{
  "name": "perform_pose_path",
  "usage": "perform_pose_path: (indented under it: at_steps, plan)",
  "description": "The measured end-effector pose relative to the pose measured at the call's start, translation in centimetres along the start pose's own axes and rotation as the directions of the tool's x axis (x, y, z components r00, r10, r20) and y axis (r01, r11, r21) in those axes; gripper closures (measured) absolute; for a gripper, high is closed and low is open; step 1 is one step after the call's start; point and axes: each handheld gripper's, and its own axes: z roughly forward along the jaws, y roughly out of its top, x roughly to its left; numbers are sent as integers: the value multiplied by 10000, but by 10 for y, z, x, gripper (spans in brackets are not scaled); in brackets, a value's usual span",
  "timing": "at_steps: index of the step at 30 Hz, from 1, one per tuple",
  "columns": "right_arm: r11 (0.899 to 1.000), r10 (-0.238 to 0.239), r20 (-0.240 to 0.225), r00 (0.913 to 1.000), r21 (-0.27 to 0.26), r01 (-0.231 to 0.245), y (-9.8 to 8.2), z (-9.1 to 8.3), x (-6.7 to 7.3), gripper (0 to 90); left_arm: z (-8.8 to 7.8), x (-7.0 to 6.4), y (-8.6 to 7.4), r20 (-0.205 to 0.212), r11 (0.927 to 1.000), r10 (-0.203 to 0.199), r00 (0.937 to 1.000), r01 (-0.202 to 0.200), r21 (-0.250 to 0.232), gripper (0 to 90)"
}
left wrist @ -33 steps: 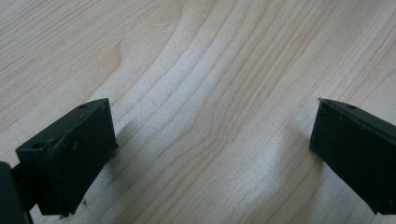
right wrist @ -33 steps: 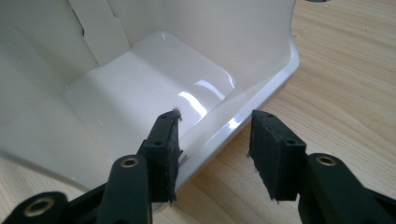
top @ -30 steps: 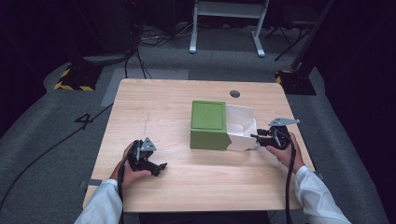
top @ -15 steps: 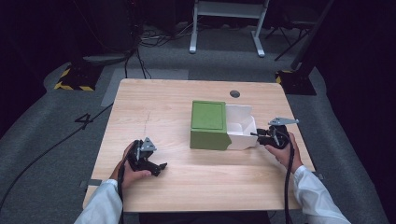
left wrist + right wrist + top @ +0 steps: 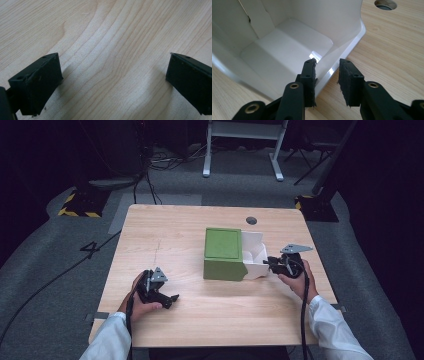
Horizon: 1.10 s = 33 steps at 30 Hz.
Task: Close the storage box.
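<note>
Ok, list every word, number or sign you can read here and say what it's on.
"4": a large dark figure on the grey floor, left of the table.
No print shows on the green box or its white tray.
Yellow-black hazard stripes carry no words.

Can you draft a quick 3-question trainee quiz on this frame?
1. True or false: the left gripper holds the green box.
2. What stands between the right gripper's jaws? A) the white tray's wall B) a cable C) the table's edge
3. Fill in: the white tray sticks out of the green box on the side towards the ___ gripper.

Key
1. False: its jaws stand wide apart over bare table.
2. A; the jaws have just been closing, with a gap still showing at one pad.
3. right
</note>
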Motion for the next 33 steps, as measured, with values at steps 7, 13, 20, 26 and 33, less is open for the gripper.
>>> perform_pose_path:
  at_steps: [7,13,20,26,33]
  plan:
    - [9999,-147,-103,9998,55,148,6,8,12,655,0,0,0,10,10000,-7,10000,7,-3,4]
    - [10000,-60,-34,10000,15,60,10,13,15,652,0,0,0,5,10000,-3,10000,3,1,4]
    - [9999,70,-66,10000,-135,-71,14,13,15,662,1,0,1,29,10000,32,10000,-32,27,3]
    - [9998,156,55,9999,144,-157,13,16,13,675,2,-1,3,55,10000,81,10000,-81,-8,5]
    - [9997,245,100,9996,-39,-245,15,15,14,738,9,-4,10,167,9997,227,9996,-227,3,5]
